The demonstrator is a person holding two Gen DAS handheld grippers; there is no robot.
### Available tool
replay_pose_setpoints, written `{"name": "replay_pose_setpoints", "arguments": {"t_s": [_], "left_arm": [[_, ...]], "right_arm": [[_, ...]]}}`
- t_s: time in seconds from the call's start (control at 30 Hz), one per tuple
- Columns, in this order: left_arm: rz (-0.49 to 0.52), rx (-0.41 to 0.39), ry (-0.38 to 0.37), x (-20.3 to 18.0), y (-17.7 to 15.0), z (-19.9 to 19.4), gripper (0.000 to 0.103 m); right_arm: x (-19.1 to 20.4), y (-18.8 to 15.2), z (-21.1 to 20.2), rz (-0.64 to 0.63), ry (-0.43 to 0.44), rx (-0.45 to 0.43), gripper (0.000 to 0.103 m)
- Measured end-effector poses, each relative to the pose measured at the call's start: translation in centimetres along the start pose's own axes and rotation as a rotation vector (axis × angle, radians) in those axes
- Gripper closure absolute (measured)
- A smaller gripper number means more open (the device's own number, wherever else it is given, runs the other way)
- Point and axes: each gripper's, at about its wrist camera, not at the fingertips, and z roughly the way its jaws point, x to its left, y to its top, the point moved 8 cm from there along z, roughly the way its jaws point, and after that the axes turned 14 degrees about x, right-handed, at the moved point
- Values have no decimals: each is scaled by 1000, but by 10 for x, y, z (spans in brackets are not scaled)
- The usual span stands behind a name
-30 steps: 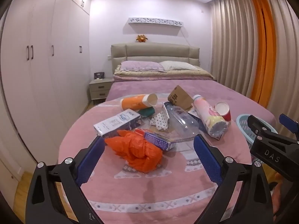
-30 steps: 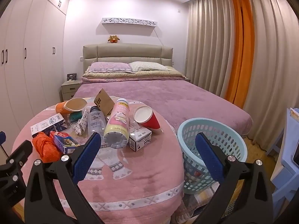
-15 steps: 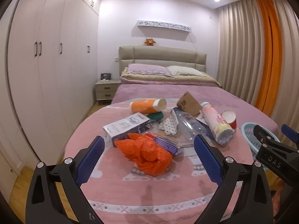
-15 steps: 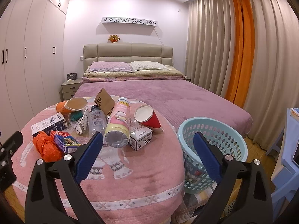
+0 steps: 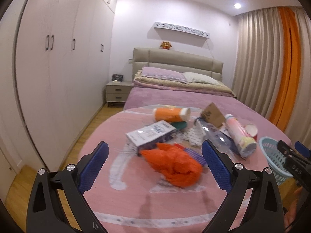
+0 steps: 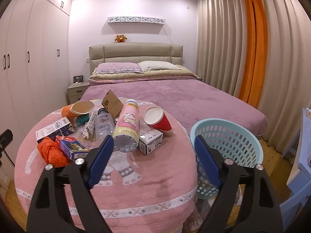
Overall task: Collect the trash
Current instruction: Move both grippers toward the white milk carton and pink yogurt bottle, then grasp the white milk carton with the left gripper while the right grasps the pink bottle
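Observation:
Trash lies piled on a round table under a pink cloth (image 6: 147, 184): an orange plastic bag (image 5: 175, 165) (image 6: 51, 152), a white-blue carton (image 5: 150, 135), an orange cup (image 5: 169, 114), a clear bottle (image 6: 104, 125), a pink-yellow bottle (image 6: 127, 126), a red cup (image 6: 158, 119) and small boxes (image 6: 150, 142). My left gripper (image 5: 154, 153) is open, short of the orange bag. My right gripper (image 6: 153, 147) hovers over the table's near right side, its jaws closing with nothing between them. A light blue basket (image 6: 227, 147) stands right of the table.
A bed with a purple cover (image 6: 175, 97) lies behind the table. White wardrobes (image 5: 58, 68) and a nightstand (image 5: 117, 93) line the left wall; beige and orange curtains (image 6: 250, 54) hang on the right. Wooden floor (image 5: 19, 184) shows left of the table. A blue-white object (image 6: 303, 155) stands far right.
My left gripper has shifted left, so the trash pile now sits further right in its view. The right gripper's jaws have narrowed; it stayed in place.

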Motion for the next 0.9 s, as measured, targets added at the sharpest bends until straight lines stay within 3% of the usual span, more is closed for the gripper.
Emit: {"name": "replay_pose_setpoints", "arguments": {"t_s": [0.13,0.23,0.53,0.7,0.9], "left_arm": [[0,43,17,30,16,22,9],[38,69,21,40,30,40,9],[162,217,-84,39,66,122,10],[247,330,-164,15,63,165,11],[310,410,-167,-2,55,196,11]], "right_arm": [[2,2,8,-13,14,16,46],[-1,5,15,2,16,27,46],[-5,32,41,32,61,73,46],[17,43,68,-5,119,144,45],[31,53,105,6,164,239,38]]}}
